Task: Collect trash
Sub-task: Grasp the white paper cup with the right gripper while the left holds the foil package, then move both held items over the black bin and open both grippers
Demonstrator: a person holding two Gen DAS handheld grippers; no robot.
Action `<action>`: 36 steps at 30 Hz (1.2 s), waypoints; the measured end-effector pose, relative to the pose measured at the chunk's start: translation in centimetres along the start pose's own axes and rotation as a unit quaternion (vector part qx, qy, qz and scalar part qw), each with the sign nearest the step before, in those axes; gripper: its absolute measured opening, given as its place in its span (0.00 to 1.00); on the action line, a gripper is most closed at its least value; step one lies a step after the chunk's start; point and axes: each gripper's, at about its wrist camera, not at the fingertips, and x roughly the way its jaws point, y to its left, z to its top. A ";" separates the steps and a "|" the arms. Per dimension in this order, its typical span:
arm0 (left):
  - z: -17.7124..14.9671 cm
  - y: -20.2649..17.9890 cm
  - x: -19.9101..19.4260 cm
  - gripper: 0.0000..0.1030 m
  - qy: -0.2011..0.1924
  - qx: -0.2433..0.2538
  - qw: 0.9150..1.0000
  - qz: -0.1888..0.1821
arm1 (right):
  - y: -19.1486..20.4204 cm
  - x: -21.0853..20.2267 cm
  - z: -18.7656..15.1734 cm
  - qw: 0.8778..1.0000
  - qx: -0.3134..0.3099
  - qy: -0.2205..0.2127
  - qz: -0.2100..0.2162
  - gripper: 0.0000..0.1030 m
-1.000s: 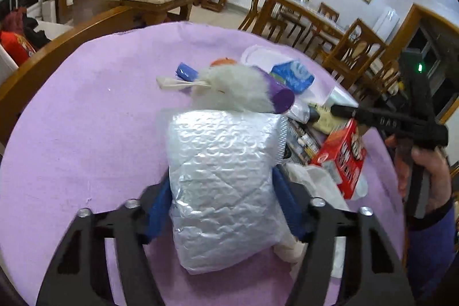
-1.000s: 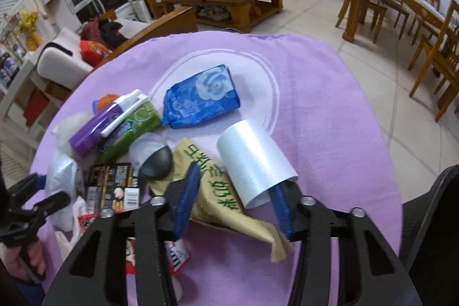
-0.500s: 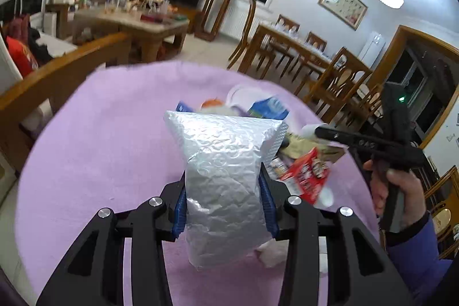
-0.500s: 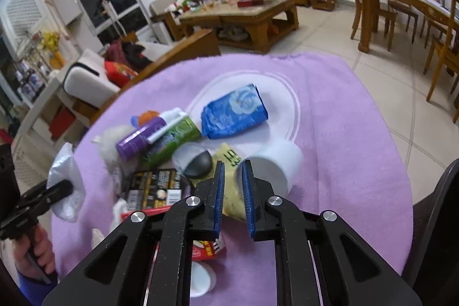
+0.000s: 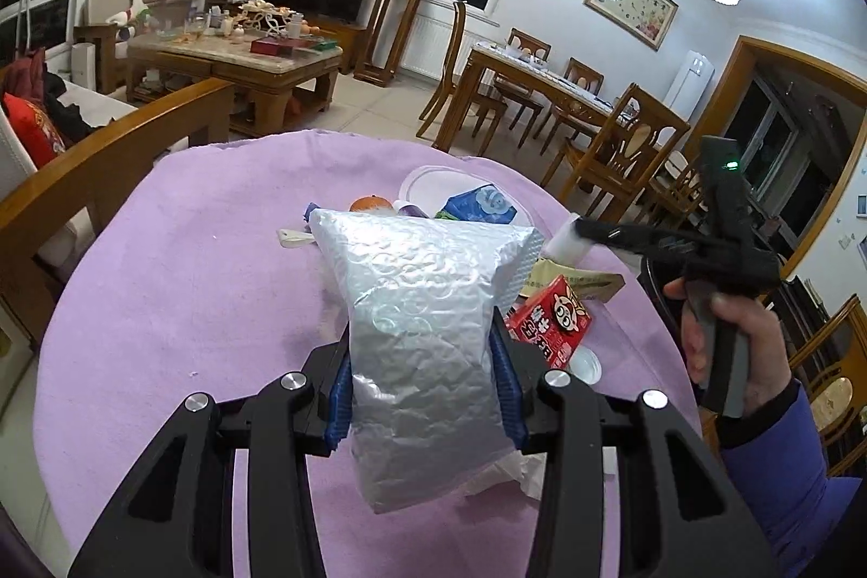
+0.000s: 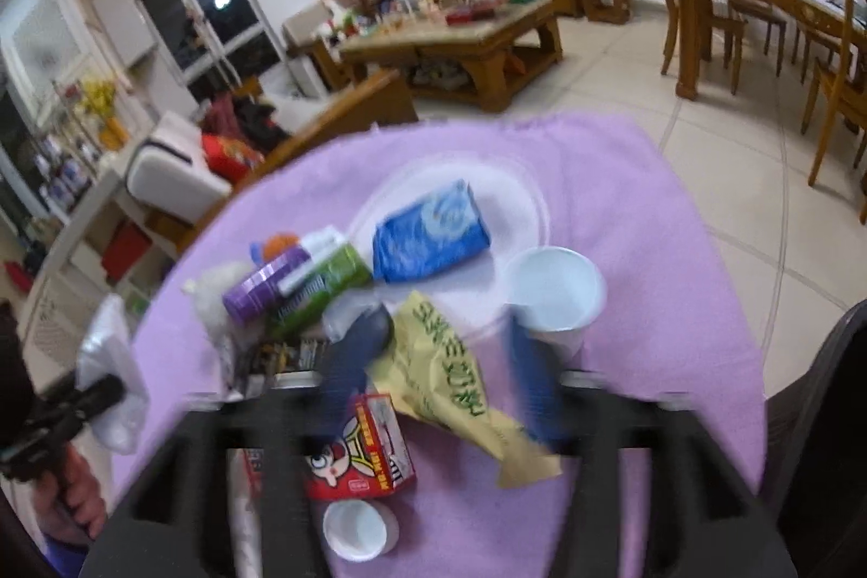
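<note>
My left gripper [image 5: 420, 361] is shut on a silver bubble-wrap bag [image 5: 420, 307] and holds it above the purple tablecloth [image 5: 189, 280]. The bag also shows at the left of the right wrist view [image 6: 108, 361]. My right gripper [image 6: 433, 361] is open, its blue fingers [image 6: 528, 377] blurred, above the trash pile. Its right finger stands beside a white paper cup [image 6: 558, 296] that is upright. Between the fingers lie a yellow wrapper [image 6: 450, 372] and a red carton [image 6: 357, 448].
The pile holds a blue pack [image 6: 431, 234], a green can [image 6: 319, 291], a purple tube [image 6: 265, 288], a dark packet [image 6: 282, 356] and a white lid [image 6: 357, 532]. A wooden sofa arm [image 5: 108, 144] borders the table's left; dining chairs [image 5: 612, 155] stand at the far right.
My left gripper has lifted the silver bag off the pile. My right gripper shut, then opened wide, and the white cup went from lying on its side to upright.
</note>
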 end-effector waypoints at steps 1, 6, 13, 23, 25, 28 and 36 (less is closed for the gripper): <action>0.1 0.1 0.2 0.41 -0.001 -0.001 1.000 0.000 | -0.3 -0.4 0.3 1.000 -0.004 -0.014 -0.027 0.87; 0.1 -0.6 1.0 0.41 0.000 0.003 1.000 -0.012 | -1.4 2.0 1.0 0.997 -0.022 0.018 -0.074 0.87; 0.2 -1.1 2.0 0.41 0.009 0.011 1.000 -0.018 | -1.7 6.0 0.3 0.994 -0.036 0.076 -0.073 0.46; 0.7 -2.8 2.4 0.41 0.001 0.026 0.999 -0.023 | -0.8 1.1 -0.4 0.999 -0.033 0.006 -0.034 0.39; 0.7 -3.6 2.3 0.41 -0.004 0.033 0.999 -0.030 | -0.4 -1.7 -0.9 0.999 -0.037 -0.018 -0.020 0.39; 1.2 -5.7 2.4 0.41 -0.014 0.045 0.998 -0.041 | -0.3 -5.2 -1.4 0.998 -0.038 -0.045 -0.002 0.40; 1.9 -14.2 3.8 0.41 -0.023 0.105 0.991 -0.079 | -4.2 -15.3 -4.3 0.993 -0.005 -0.115 0.009 0.40</action>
